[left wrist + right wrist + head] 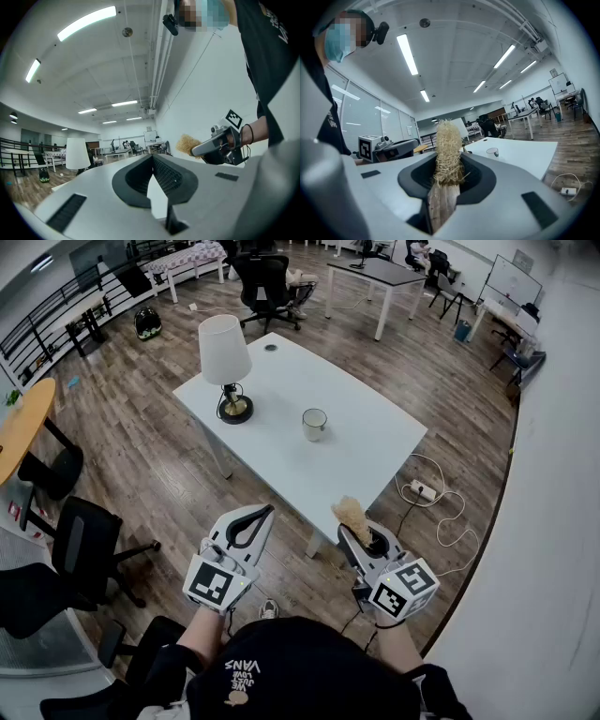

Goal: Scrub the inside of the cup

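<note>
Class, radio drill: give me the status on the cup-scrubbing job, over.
Left tongs shut, empty. Right tongs shut on fibre scrubber. Cup upright on white table, untouched. Lamp beside it, not blocking.

Right gripper (446, 180) tight on fibrous brush (448, 140)

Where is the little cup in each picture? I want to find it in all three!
Head view: the cup stands on the white table, right of the lamp.
Left gripper view: no cup shows; the lamp is at left.
Right gripper view: the cup is small, on the table, right of the brush.
Shared landmark: the lamp.
</note>
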Action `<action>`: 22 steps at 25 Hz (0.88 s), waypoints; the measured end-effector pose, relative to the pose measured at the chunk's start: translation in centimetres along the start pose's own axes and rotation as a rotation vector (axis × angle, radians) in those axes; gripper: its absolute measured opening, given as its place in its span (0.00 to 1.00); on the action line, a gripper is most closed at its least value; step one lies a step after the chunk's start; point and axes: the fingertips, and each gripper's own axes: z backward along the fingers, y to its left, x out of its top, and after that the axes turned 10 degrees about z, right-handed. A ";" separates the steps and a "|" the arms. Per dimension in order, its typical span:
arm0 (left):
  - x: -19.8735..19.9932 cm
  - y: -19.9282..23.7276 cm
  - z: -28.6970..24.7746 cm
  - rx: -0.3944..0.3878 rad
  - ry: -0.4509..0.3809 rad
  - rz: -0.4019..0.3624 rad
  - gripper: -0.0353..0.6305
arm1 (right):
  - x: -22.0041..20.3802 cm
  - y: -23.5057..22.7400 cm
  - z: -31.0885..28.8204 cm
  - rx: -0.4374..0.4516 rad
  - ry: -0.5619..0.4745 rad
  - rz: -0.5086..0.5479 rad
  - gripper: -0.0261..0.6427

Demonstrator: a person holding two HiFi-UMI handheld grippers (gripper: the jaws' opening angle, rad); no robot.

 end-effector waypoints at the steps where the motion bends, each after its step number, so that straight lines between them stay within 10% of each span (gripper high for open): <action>1: 0.0 0.1 0.0 -0.003 -0.001 0.000 0.07 | 0.1 0.0 -0.1 -0.002 0.000 0.001 0.19; 22: -1.5 6.0 0.6 -0.068 -0.030 0.042 0.07 | 0.7 0.2 -6.4 -0.076 0.015 -0.032 0.19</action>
